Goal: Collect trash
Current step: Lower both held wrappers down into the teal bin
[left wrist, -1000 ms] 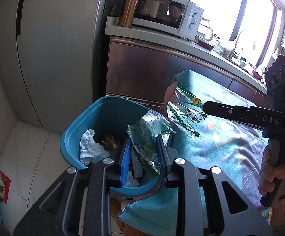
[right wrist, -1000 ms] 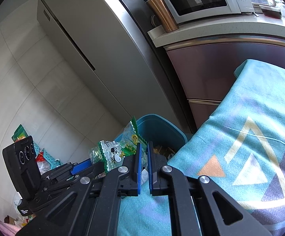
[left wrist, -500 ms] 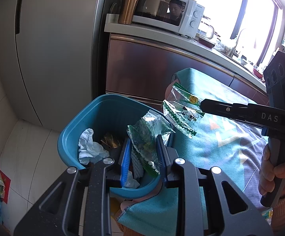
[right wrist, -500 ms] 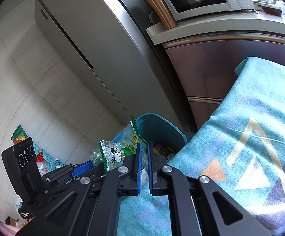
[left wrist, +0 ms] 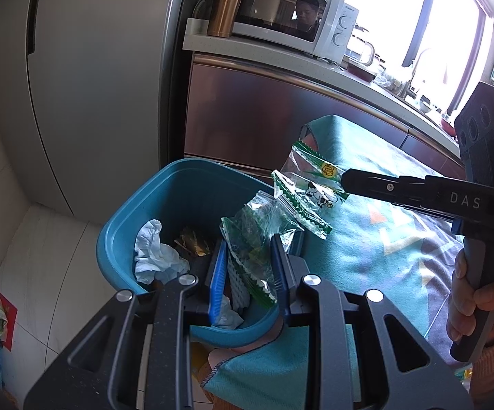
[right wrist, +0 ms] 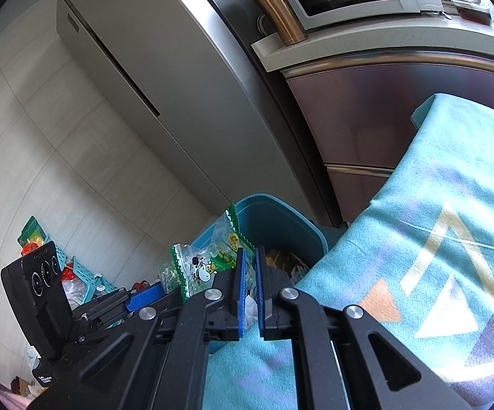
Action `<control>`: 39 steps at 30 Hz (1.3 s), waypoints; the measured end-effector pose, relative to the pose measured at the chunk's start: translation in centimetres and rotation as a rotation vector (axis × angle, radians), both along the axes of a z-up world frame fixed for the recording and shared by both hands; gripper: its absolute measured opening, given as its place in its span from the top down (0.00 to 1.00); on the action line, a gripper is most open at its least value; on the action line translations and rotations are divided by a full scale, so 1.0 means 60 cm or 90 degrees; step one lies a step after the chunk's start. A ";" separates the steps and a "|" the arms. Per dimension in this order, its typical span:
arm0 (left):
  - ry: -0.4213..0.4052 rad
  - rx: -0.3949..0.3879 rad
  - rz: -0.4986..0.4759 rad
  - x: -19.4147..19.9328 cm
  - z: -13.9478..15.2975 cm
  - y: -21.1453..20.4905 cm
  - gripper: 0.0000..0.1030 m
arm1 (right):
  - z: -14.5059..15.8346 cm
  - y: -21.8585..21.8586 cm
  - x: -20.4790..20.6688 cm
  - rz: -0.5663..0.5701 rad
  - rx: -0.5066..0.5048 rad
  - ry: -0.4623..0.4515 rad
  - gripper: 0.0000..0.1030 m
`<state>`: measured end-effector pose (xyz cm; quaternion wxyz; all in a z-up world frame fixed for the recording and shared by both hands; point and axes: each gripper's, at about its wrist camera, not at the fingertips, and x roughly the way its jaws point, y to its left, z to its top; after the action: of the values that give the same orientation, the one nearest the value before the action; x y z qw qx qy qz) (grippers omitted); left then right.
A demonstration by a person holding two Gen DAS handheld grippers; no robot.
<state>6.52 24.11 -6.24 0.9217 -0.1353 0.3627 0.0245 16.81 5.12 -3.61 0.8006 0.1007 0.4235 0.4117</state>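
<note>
A blue trash bin [left wrist: 165,205] stands beside the table, holding white tissue [left wrist: 154,256] and a gold wrapper [left wrist: 192,244]. My left gripper [left wrist: 248,256] hangs over the bin, its jaws apart, with a crumpled green-and-clear wrapper [left wrist: 257,232] between them. My right gripper [left wrist: 346,181] is shut on a clear green-edged cow-print wrapper [left wrist: 310,194] just right of the bin rim. In the right wrist view, that wrapper [right wrist: 206,263] sticks out left of the right gripper [right wrist: 250,266], above the bin [right wrist: 281,218].
A teal patterned cloth [left wrist: 393,239] covers the table on the right. A steel fridge [left wrist: 103,78], brown cabinets and a counter with microwave [left wrist: 291,20] and copper tumbler [left wrist: 228,3] stand behind. Bags of clutter [right wrist: 76,273] lie on the tiled floor.
Both grippers moved slightly closer to the bin. The right gripper carried the cow-print wrapper a little left, toward the bin rim. The left jaws stay the same width.
</note>
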 end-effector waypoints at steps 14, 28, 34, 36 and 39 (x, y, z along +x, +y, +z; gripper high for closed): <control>0.010 -0.006 0.005 0.004 -0.017 0.009 0.75 | -0.006 0.018 -0.001 0.002 -0.015 0.004 0.96; 0.021 -0.009 0.006 0.010 -0.033 0.012 0.75 | -0.021 0.028 0.006 -0.003 -0.023 0.020 0.96; 0.026 -0.010 0.005 0.013 -0.039 0.013 0.75 | -0.023 0.033 0.006 -0.005 -0.027 0.021 0.96; 0.028 -0.009 0.005 0.014 -0.041 0.013 0.75 | -0.023 0.034 0.007 -0.005 -0.028 0.022 0.96; 0.031 -0.009 0.005 0.015 -0.043 0.014 0.75 | -0.025 0.035 0.008 -0.006 -0.030 0.023 0.96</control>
<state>7.42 24.92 -8.84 0.9116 -0.1423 0.3845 0.0285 17.29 7.22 -5.13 0.7971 0.0912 0.4470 0.3957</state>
